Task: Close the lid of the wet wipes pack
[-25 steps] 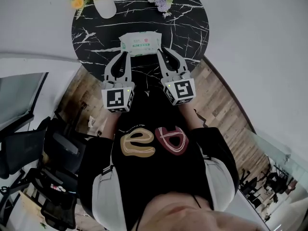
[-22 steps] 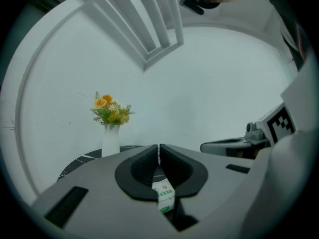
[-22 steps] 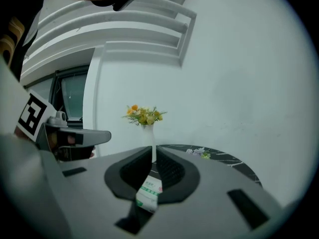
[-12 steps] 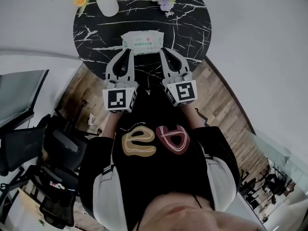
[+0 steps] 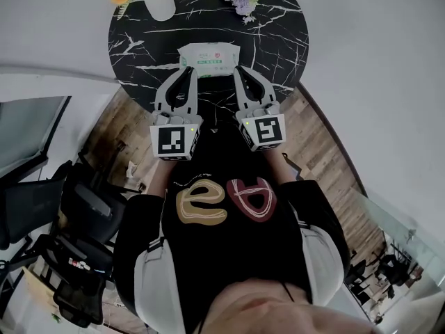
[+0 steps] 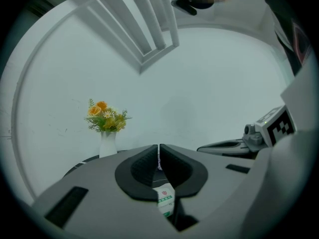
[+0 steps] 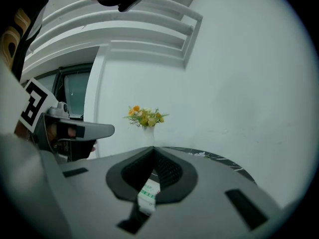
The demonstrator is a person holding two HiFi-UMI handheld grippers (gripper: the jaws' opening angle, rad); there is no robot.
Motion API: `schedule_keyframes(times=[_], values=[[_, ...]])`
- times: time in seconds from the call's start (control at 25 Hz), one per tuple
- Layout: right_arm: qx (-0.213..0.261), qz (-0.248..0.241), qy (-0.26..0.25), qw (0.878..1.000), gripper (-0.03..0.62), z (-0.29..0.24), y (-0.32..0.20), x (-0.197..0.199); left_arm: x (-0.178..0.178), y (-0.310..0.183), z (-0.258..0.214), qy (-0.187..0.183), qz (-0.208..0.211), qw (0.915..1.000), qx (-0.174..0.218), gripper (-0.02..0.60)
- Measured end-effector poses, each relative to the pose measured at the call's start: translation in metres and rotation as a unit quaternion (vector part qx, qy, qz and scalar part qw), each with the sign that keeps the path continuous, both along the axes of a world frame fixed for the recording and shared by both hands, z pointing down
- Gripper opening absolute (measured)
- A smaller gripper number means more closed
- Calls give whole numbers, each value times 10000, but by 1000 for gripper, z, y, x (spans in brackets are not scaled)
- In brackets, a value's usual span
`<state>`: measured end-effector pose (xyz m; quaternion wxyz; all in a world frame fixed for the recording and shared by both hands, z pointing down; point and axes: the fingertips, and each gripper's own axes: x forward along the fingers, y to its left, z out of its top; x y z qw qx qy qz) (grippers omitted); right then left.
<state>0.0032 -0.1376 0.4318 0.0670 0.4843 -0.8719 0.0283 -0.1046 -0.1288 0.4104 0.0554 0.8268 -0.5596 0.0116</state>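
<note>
1. Task state: the wet wipes pack lies flat on the black marble bench, near its front edge. No raised lid shows in the head view, but whether the lid is fully sealed cannot be confirmed. A final press may remain.
2. Left gripper: jaws together, nothing between them. The tip sits at the pack's near left corner; contact cannot be confirmed.
3. Right gripper: jaws together and empty, at the near right corner.
</note>
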Motion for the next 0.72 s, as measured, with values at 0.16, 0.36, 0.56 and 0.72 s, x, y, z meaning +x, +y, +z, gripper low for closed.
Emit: schedule_keyframes(times=[0.16, 0.36, 0.56, 0.72], values=[[-57, 74, -19, 10000, 11, 5, 2, 2, 3, 2, -3, -45, 97, 9999, 32, 25], [77, 94, -20, 9999, 9, 1, 1, 2, 10, 7, -3, -426, 207, 9987, 177, 25], [278, 24, 142, 9995, 11, -4, 7, -5, 14, 13, -4, -654, 312, 9971, 249, 25], [331, -69, 226, 9992, 11, -4, 10, -10, 14, 15, -4, -271, 248, 9990, 237, 25]])
